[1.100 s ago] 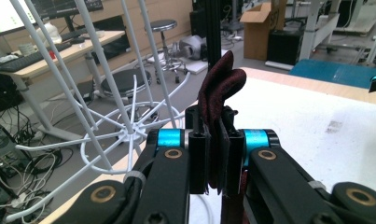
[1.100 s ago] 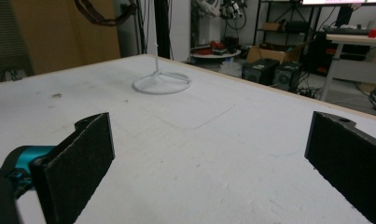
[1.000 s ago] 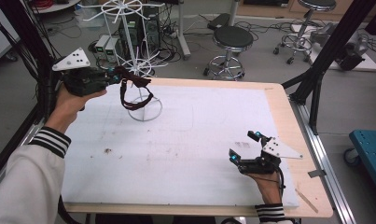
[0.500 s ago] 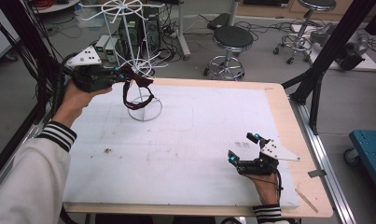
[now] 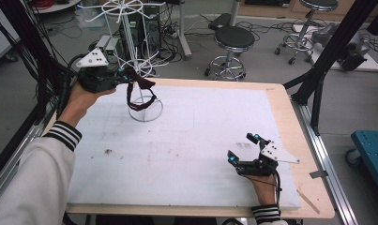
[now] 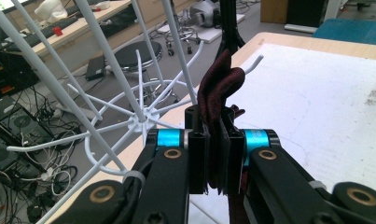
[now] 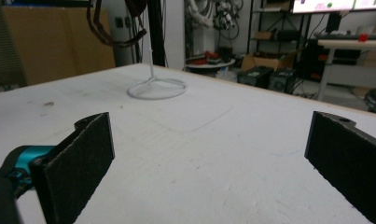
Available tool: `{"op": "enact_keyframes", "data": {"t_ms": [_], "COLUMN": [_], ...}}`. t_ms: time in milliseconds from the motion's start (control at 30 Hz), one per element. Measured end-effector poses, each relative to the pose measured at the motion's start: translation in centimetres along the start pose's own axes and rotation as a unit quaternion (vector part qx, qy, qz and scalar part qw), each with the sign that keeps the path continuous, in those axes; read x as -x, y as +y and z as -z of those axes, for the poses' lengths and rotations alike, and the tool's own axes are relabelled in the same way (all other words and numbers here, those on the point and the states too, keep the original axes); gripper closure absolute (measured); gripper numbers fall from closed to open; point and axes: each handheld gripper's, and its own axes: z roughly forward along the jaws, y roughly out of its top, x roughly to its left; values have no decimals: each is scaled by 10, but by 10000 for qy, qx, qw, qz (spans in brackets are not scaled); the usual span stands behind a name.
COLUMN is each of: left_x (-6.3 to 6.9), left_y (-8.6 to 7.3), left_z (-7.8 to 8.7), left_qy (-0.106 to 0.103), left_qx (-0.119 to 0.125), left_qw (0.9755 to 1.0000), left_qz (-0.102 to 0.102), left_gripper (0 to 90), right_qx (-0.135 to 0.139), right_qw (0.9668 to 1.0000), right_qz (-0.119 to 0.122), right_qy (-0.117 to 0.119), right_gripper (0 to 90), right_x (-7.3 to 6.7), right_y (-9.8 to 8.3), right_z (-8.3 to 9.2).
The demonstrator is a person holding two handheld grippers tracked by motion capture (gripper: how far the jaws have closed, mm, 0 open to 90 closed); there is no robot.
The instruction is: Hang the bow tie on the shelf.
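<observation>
Dark red cloth strap, glossy white wire rack, matt white scuffed surface edged in pale wood, rough black foam fingers

The room is evenly and fairly brightly lit from overhead, with no hard glare anywhere. The white table cover reflects the light softly and looks a little washed out in the high view, where shadows are faint: a pale one lies under the right gripper and another beside the ring base of the white wire rack. That view is soft and slightly blocky, and straight frame posts lean outward near its edges. In the left gripper view the jaws and the dark red strap are sharp, while the floor and stools behind blur. In the right gripper view the near jaw pads are soft-edged and the bright monitor at the top clips to white.
</observation>
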Motion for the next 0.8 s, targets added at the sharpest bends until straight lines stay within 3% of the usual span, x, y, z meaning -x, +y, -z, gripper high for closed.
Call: {"op": "enact_keyframes", "data": {"t_ms": [467,800], "left_x": [4,5], "left_y": [1,3], "left_z": [-6,-2], "left_qy": [37,49], "left_qx": [-40,125], "left_qw": [10000,9999], "left_qz": [-48,96], "left_gripper": [823,667], "right_qx": [-75,-38], "right_qw": [9999,9999], "right_qz": [63,18], "right_qy": [-78,-112], "right_gripper": [6,6], "right_x": [-2,0], "right_y": [-15,-17], "right_z": [-5,-4]}}
